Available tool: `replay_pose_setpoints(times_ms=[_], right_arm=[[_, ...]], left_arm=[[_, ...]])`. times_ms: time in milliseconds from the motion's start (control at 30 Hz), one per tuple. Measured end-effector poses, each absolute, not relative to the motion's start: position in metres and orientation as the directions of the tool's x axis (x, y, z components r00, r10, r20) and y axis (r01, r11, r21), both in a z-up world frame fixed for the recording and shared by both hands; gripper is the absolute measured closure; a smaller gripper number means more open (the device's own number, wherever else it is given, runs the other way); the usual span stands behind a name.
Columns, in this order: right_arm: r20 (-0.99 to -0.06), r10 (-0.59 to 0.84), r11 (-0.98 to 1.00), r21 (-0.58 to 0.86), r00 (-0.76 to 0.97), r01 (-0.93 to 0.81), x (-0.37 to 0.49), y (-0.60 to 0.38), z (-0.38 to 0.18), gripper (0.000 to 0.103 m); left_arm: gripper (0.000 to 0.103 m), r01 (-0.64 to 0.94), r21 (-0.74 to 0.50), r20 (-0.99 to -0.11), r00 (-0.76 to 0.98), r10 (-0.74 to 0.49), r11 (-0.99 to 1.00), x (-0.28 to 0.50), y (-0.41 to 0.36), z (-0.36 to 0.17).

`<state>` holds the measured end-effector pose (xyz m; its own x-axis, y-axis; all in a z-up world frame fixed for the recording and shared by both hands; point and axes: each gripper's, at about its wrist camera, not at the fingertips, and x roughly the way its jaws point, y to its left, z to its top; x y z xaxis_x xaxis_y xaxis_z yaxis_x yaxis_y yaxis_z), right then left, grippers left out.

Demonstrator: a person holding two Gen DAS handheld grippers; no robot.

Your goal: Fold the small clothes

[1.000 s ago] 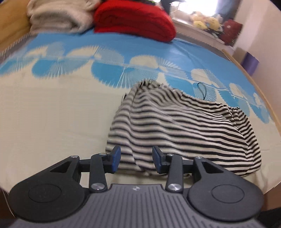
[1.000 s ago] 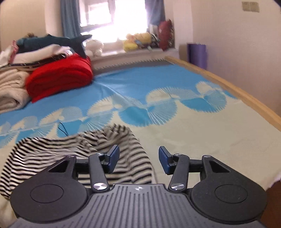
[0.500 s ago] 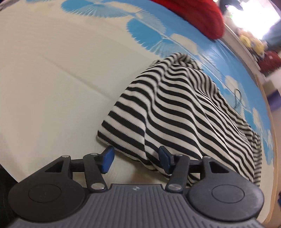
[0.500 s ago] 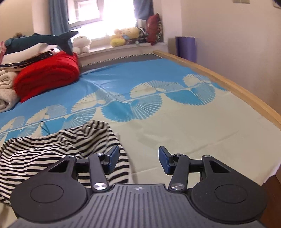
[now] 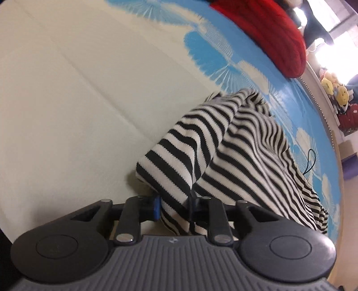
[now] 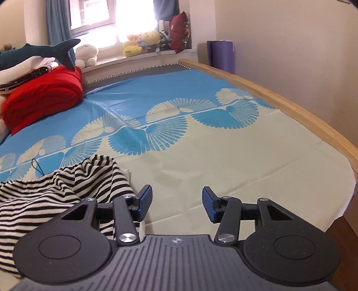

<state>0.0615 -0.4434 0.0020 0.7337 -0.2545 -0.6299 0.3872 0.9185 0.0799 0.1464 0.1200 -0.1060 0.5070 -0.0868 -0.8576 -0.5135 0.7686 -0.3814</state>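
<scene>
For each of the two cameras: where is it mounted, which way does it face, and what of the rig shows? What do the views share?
Left wrist: on the left gripper, tilted steeply down at the bed sheet; its jaws have just been closing and pinch the striped garment edge.
Right wrist: on the right gripper, looking across the bed toward the window; jaws apart, nothing between them.
Shared: striped garment, red blanket, sheet.

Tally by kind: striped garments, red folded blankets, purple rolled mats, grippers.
striped garment: 1
red folded blanket: 1
purple rolled mat: 1
grippers: 2 (left gripper, jaws just closed further on the striped garment; right gripper, open, empty)
total: 5
</scene>
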Motion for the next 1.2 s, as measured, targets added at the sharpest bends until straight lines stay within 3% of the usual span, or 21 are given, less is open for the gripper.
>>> replay_pose_setpoints(times_ms=[100, 200, 333, 467, 533, 633, 733, 900, 1067, 1200], right_arm=[[-0.631, -0.282, 0.907, 0.071, 0.723, 0.416, 0.061, -0.446, 0.003, 0.052], [-0.637, -0.318, 0.885, 0.067, 0.702, 0.461, 0.058, -0.453, 0.002, 0.052], [-0.630, -0.359, 0.852, 0.080, 0.688, 0.518, 0.051, -0.463, 0.003, 0.052], [-0.606, -0.394, 0.824, 0.101, 0.691, 0.558, 0.043, -0.472, 0.007, 0.052], [-0.594, -0.411, 0.808, 0.114, 0.692, 0.577, 0.038, -0.477, 0.008, 0.052], [-0.589, -0.415, 0.787, 0.149, 0.693, 0.599, 0.033, -0.487, 0.008, 0.052], [-0.591, -0.397, 0.781, 0.185, 0.703, 0.596, 0.031, -0.494, 0.006, 0.052], [-0.616, -0.234, 0.821, 0.290, 0.753, 0.492, 0.041, -0.493, -0.003, 0.051], [-0.687, 0.049, 0.870, 0.386, 0.725, 0.307, 0.075, -0.470, -0.021, 0.047], [-0.777, 0.085, 0.916, 0.307, 0.624, 0.258, 0.101, -0.446, -0.039, 0.045]], left_arm=[[0.083, -0.426, -0.291, -0.830, 0.557, -0.005, 0.857, 0.152, 0.094, -0.067], [0.084, -0.255, -0.222, -0.739, 0.674, 0.008, 0.941, 0.158, 0.043, -0.012], [0.085, 0.064, -0.202, -0.626, 0.759, -0.179, 0.977, 0.161, -0.047, 0.042], [0.085, 0.376, -0.173, -0.585, 0.704, -0.402, 0.910, 0.146, -0.152, 0.051], [0.085, 0.485, -0.183, -0.592, 0.640, -0.490, 0.855, 0.139, -0.199, 0.035], [0.070, 0.581, -0.241, -0.691, 0.460, -0.557, 0.778, 0.141, -0.254, -0.012], [0.068, 0.594, -0.241, -0.762, 0.373, -0.529, 0.767, 0.141, -0.269, -0.042], [0.049, 0.514, -0.293, -0.692, 0.467, -0.550, 0.806, 0.150, -0.198, -0.031], [0.049, 0.387, -0.190, -0.746, 0.540, -0.389, 0.902, 0.164, -0.139, -0.041], [0.049, 0.358, -0.202, -0.745, 0.547, -0.380, 0.912, 0.163, -0.119, -0.046]])
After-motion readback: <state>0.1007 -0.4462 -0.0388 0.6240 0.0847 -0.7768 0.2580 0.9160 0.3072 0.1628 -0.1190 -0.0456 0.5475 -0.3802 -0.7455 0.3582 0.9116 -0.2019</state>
